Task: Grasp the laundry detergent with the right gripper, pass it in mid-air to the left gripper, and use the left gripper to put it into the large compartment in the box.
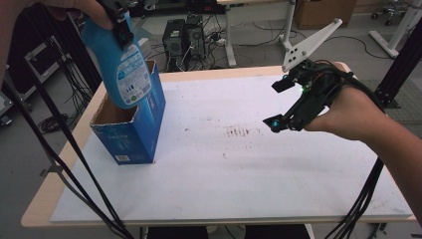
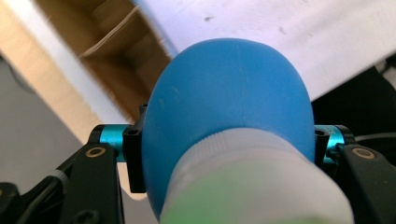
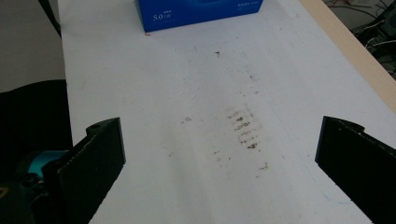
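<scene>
Left gripper view shows the two black jaws of the left gripper (image 2: pixel 229 140) clamped on the round shoulder of a blue plastic bottle (image 2: pixel 229 102), one jaw at each side of it. The bottle's pale cap, blurred, is close to the camera at the bottom of this view. Behind the bottle there is the brown inside of an open cardboard box (image 2: pixel 121 60).

From the high view, the left gripper (image 1: pixel 119 25) holds the bottle (image 1: pixel 122 64) tilted in the air, bottom end down. This bottom end is at the open mouth of the blue cardboard box (image 1: pixel 149 119), and I cannot tell if it touches the box. The box stands upright at the left part of the bench (image 1: pixel 224 189), which has a white surface and a light wooden edge.

The right gripper (image 3: pixel 219 154) has its jaws wide apart, with nothing between them. In the high view the right gripper (image 1: pixel 278 104) hovers above the right part of the bench, well apart from the box. Below its jaws the white surface has a patch of small dark marks (image 3: pixel 243 126).
</scene>
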### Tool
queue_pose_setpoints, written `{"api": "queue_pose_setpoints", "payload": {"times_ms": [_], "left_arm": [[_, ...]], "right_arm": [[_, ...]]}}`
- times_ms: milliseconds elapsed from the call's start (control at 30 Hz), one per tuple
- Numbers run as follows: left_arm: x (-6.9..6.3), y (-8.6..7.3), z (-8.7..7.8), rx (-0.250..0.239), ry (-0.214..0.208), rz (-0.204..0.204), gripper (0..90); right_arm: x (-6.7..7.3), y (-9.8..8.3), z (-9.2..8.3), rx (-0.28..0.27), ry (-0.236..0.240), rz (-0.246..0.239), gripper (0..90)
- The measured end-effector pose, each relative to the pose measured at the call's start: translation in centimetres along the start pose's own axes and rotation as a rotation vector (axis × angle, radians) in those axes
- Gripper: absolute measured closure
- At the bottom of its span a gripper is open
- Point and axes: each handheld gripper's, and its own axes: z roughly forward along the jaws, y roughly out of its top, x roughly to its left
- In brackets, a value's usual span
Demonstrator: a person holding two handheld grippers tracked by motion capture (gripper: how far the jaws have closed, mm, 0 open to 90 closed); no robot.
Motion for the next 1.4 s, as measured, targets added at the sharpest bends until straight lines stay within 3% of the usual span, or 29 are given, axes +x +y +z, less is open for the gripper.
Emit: {"api": "queue_pose_setpoints", "payload": {"times_ms": [133,267,400,567,767,900,1033,1100,1233,1400], "left_arm": [[1.5,-0.5,0.6,0.008,0.029,-0.126,38.2],[2.8,-0.7,1.6,0.023,0.029,-0.185,38.2],[3.8,-0.7,2.5,0.026,0.02,-0.203,38.2],[4.4,-0.6,3.8,0.033,0.01,-0.195,38.2],[5.3,-0.2,6.9,0.051,-0.02,-0.094,38.2],[5.4,0.0,8.9,0.08,-0.016,-0.016,38.2],[5.3,0.2,11.0,0.113,-0.001,0.091,38.2],[5.2,0.2,11.9,0.119,0.001,0.164,38.2],[5.2,0.1,13.7,0.124,0.0,0.232,38.2],[5.3,0.0,15.3,0.112,0.019,0.359,38.2]], "right_arm": [[0.0,0.0,0.2,-0.004,0.002,0.003,0.6],[0.0,0.0,0.3,-0.008,0.0,0.004,0.6],[-0.1,-0.1,0.5,-0.008,0.003,0.008,0.6],[-0.2,-0.2,0.7,-0.006,0.007,0.014,0.6],[-0.3,-0.2,1.1,0.004,0.014,0.019,0.6],[-0.4,-0.4,1.2,0.012,0.013,0.027,0.6],[-0.5,-0.6,1.2,0.019,0.01,0.033,0.6],[-0.6,-0.6,1.2,0.021,0.012,0.032,0.6],[-0.6,-0.7,1.2,0.027,0.007,0.036,0.6],[-0.6,-0.7,1.3,0.025,0.005,0.042,0.6]]}}
